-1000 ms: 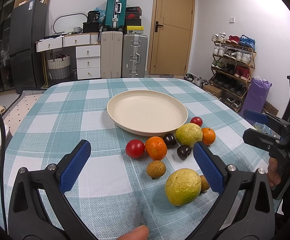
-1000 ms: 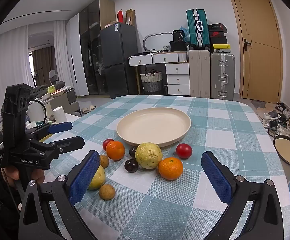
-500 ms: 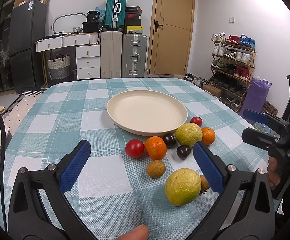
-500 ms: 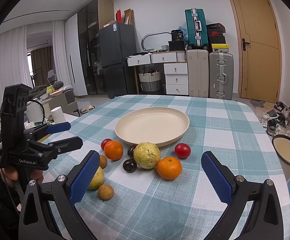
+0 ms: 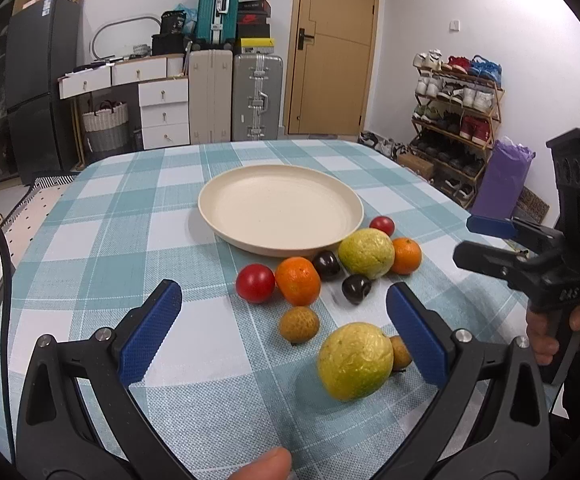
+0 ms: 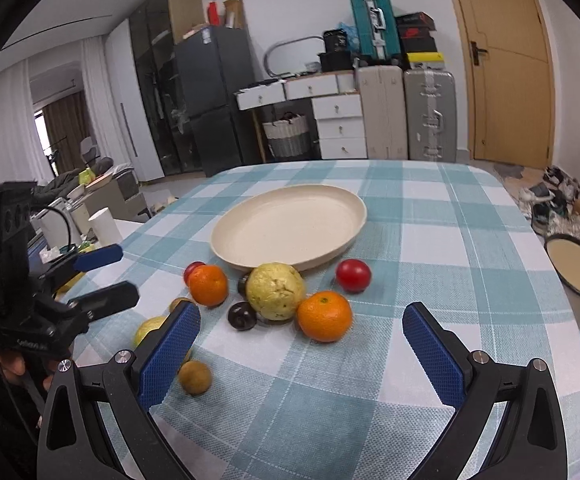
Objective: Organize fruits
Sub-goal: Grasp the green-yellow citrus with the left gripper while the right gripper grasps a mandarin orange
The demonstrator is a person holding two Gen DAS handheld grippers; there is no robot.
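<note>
An empty cream plate (image 5: 280, 210) (image 6: 286, 230) sits mid-table on the teal checked cloth. Fruit lies loose in front of it: two oranges (image 5: 298, 280) (image 6: 324, 315), two yellow-green guavas (image 5: 356, 360) (image 6: 276, 290), red tomatoes (image 5: 255, 282) (image 6: 353, 275), dark plums (image 5: 356, 288) (image 6: 242, 315) and small brown fruits (image 5: 299, 323) (image 6: 195, 377). My left gripper (image 5: 284, 330) is open and empty, hovering over the near fruit. My right gripper (image 6: 302, 352) is open and empty, just short of the orange.
A round enamel bowl (image 6: 578, 270) stands at the table's right edge. Suitcases (image 5: 256, 98), drawers and a fridge (image 5: 38, 80) line the far wall; a shoe rack (image 5: 456, 104) stands to the right. A white cup (image 6: 106, 226) sits off the table's left.
The right gripper has moved forward and a little lower toward the fruit. The left gripper has barely moved. Both stay open.
</note>
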